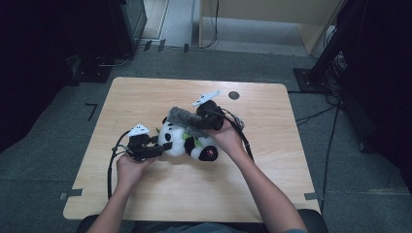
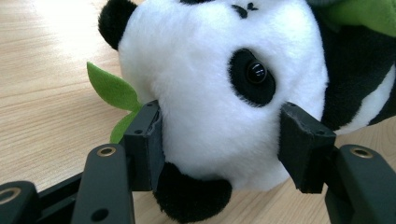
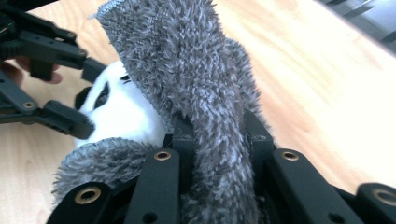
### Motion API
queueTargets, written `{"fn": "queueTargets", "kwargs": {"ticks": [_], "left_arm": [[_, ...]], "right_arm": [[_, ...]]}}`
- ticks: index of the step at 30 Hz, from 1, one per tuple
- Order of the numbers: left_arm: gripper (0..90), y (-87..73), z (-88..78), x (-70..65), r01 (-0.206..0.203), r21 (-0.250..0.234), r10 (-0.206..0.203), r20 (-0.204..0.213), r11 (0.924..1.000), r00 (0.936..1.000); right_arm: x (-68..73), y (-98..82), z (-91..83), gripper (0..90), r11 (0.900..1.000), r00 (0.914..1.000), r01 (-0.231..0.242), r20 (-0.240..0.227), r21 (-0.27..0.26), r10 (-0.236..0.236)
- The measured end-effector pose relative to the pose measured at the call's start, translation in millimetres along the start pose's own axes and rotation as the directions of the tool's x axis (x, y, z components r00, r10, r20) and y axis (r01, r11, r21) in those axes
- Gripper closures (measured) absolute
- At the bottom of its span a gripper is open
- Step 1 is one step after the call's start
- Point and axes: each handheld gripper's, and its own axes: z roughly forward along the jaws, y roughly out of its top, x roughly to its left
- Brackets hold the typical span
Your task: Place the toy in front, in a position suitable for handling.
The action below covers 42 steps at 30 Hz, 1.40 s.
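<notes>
Plush panda (image 1: 187,140) lay on its side mid-counter (image 1: 145,97); soft, light, squashy, likely to deform rather than slip. Left claw (image 1: 163,146) gripped its head, pads sunk into the white fur at both cheeks, a sound hold. Right claw (image 1: 206,121) was clenched on a shaggy grey cloth (image 1: 183,118), limp and draping over the panda's body.

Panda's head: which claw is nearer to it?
Left. The left claw has its jaws on both sides of the panda's head, pressing the plush. The right claw, shut on the grey cloth, is beyond the head.
</notes>
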Motion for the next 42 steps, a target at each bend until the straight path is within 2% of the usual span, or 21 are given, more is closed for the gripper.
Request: {"fn": "queueTargets", "kwargs": {"ticks": [7, 11, 17, 20, 22, 26, 27, 32, 35, 39, 42], "left_arm": [[38.8, -0.4, 0.4, 0.0, -0.001, 0.000, 0.001, -0.001, 1.0000, 1.0000], [38.7, -0.6, 0.6, -0.3, -0.007, 0.003, 0.007, -0.005, 1.0000, 1.0000], [38.7, -0.7, 0.7, -0.3, -0.003, 0.002, 0.004, -0.005, 1.0000, 1.0000], [38.6, -0.8, 0.5, -0.5, -0.005, 0.003, 0.005, -0.006, 1.0000, 1.0000], [38.6, -0.9, 0.5, -0.5, -0.005, 0.004, 0.006, -0.006, 1.0000, 1.0000], [38.5, -1.1, 0.7, -0.4, -0.001, 0.001, 0.001, -0.002, 1.0000, 1.0000], [38.5, -1.1, 0.5, -0.1, -0.005, 0.004, 0.005, -0.003, 1.0000, 1.0000], [38.5, -1.1, 0.4, -0.5, -0.008, 0.006, 0.008, -0.006, 0.9999, 0.9999], [38.5, -1.1, 0.4, -0.5, -0.007, 0.006, 0.007, -0.006, 1.0000, 1.0000], [38.6, -1.0, 0.5, -0.5, -0.006, 0.006, 0.006, -0.005, 1.0000, 1.0000], [38.6, -0.8, 0.5, -0.5, -0.008, 0.007, 0.008, -0.006, 0.9999, 1.0000]], "right_arm": [[-10.4, 0.6, -12.0, 73.9, 0.999, 0.9988, -0.026, 0.041, -0.034, 0.028], [-13.9, 2.5, -19.6, 74.2, 0.997, 0.9980, -0.062, 0.009, -0.050, 0.063], [-14.2, 9.8, -43.8, 74.2, 0.992, 0.9981, -0.058, 0.013, -0.115, 0.060], [-16.0, 9.4, -54.3, 73.9, 0.992, 0.9981, -0.044, 0.037, -0.118, 0.049], [-19.7, 5.8, -59.3, 73.8, 0.993, 0.9972, -0.041, 0.057, -0.112, 0.048], [-26.7, -5.6, -66.8, 73.8, 0.992, 0.9949, -0.064, 0.070, -0.107, 0.072], [-28.9, -13.0, -66.9, 73.8, 0.994, 0.9942, -0.070, 0.075, -0.090, 0.076], [-31.1, -25.8, -65.5, 73.8, 0.993, 0.9933, -0.081, 0.075, -0.084, 0.088], [-31.9, -32.7, -65.0, 73.8, 0.991, 0.9937, -0.083, 0.066, -0.108, 0.090], [-31.8, -39.7, -63.8, 73.7, 0.991, 0.9945, -0.062, 0.077, -0.116, 0.071], [-35.0, -44.1, -66.2, 73.8, 0.991, 0.9929, -0.086, 0.072, -0.106, 0.094]]}}
